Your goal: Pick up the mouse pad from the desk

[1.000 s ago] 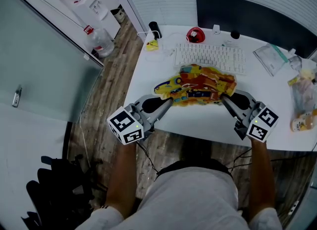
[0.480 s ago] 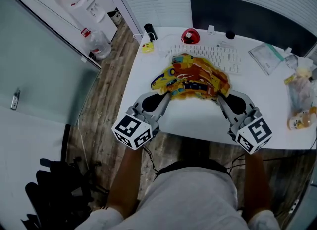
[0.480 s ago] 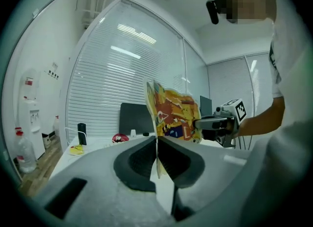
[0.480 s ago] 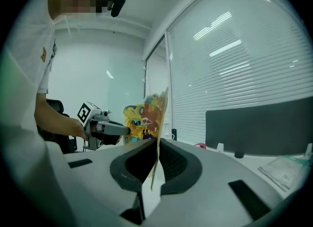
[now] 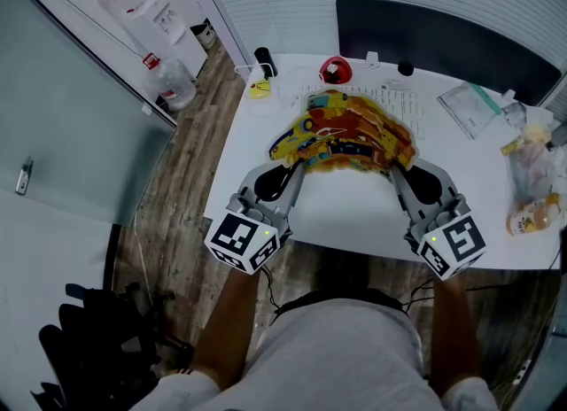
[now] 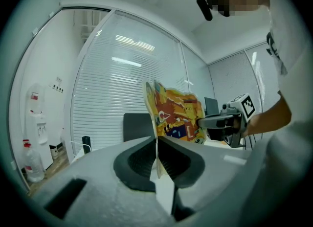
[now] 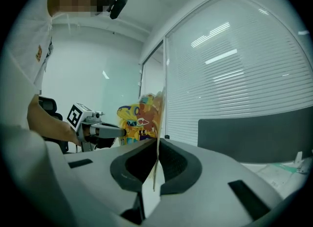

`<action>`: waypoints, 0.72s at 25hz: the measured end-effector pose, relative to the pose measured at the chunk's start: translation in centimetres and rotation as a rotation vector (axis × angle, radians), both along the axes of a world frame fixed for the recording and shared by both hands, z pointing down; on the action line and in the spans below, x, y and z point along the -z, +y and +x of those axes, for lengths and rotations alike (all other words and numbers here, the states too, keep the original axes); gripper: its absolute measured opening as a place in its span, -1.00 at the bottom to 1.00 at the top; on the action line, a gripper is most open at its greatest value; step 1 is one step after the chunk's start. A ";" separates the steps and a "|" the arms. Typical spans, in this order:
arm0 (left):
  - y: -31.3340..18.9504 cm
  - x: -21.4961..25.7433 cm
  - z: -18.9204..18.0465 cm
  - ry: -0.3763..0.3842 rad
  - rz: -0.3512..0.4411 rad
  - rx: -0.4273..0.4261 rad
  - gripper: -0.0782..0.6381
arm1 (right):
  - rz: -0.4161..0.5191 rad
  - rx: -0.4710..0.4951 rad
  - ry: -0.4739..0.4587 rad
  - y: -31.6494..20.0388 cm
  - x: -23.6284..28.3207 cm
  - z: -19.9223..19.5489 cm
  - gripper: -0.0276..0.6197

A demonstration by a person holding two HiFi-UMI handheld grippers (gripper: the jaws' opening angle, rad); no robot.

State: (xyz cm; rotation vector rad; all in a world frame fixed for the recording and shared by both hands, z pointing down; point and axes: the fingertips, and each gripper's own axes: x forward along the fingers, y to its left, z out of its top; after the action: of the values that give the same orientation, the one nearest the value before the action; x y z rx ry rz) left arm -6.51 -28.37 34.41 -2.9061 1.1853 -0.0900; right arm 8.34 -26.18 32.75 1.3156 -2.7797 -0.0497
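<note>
With left hand-held gripper (image 5: 299,170) and right hand-held gripper (image 5: 393,170) clamped on mouse pad (image 5: 347,139) edges, lift level, seemingly clear of counter (image 5: 345,210); avoid sagging.

Colourful mouse pad (image 5: 347,137) between left hand-held gripper (image 5: 299,167) and right hand-held gripper (image 5: 393,168), above white desk (image 5: 354,214)

The white rectangular worktop (image 5: 354,210) is carrying a white keyboard (image 5: 415,115), which is lying just beyond the left gripper (image 5: 299,168) and the right gripper (image 5: 394,170). Farther beyond them a red round object (image 5: 335,70) is sitting. A small yellow item (image 5: 259,90) and a black cylinder (image 5: 264,58) are standing beyond the left gripper. A clear plastic bag (image 5: 474,106) and a crinkled packet (image 5: 530,166) are lying off to the right gripper's right.
</note>
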 end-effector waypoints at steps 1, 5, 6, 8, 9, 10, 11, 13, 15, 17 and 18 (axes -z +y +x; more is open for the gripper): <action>0.2 0.2 -0.1 0.004 0.005 0.003 -0.72 | 0.004 -0.003 0.001 0.2 0.2 -0.1 -0.85; 0.6 0.8 -0.3 0.017 0.025 0.013 -0.72 | 0.018 -0.016 0.002 0.6 0.9 -0.3 -0.85; 0.5 0.9 -0.1 0.017 0.028 0.016 -0.72 | 0.019 -0.020 0.001 0.4 1.0 -0.1 -0.85; 0.3 1.1 0.2 0.015 0.030 0.022 -0.72 | 0.021 -0.027 -0.004 0.1 1.0 0.3 -0.85; 0.3 1.1 0.3 0.013 0.032 0.022 -0.72 | 0.020 -0.030 -0.006 0.0 1.0 0.5 -0.85; 0.3 1.2 0.4 0.009 0.035 0.019 -0.72 | 0.020 -0.033 -0.008 -0.1 1.0 0.5 -0.85; 0.3 1.2 0.4 0.006 0.038 0.017 -0.72 | 0.019 -0.036 -0.010 -0.1 0.9 0.6 -0.85; 0.3 1.2 0.4 0.004 0.040 0.017 -0.72 | 0.020 -0.038 -0.013 -0.2 1.0 0.5 -0.85; 0.3 1.3 0.3 0.004 0.040 0.019 -0.72 | 0.021 -0.040 -0.015 -0.2 1.0 0.5 -0.85; 0.3 1.3 0.2 0.006 0.040 0.022 -0.72 | 0.021 -0.043 -0.014 -0.3 1.0 0.5 -0.85; 0.3 1.3 0.2 0.006 0.042 0.021 -0.72 | 0.022 -0.044 -0.014 -0.4 1.0 0.5 -0.85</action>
State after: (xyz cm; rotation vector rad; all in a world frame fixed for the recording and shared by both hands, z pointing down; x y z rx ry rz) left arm -6.29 -28.10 33.10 -2.8604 1.2043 -0.0568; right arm 8.84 -26.54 31.76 1.3872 -2.7679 -0.0688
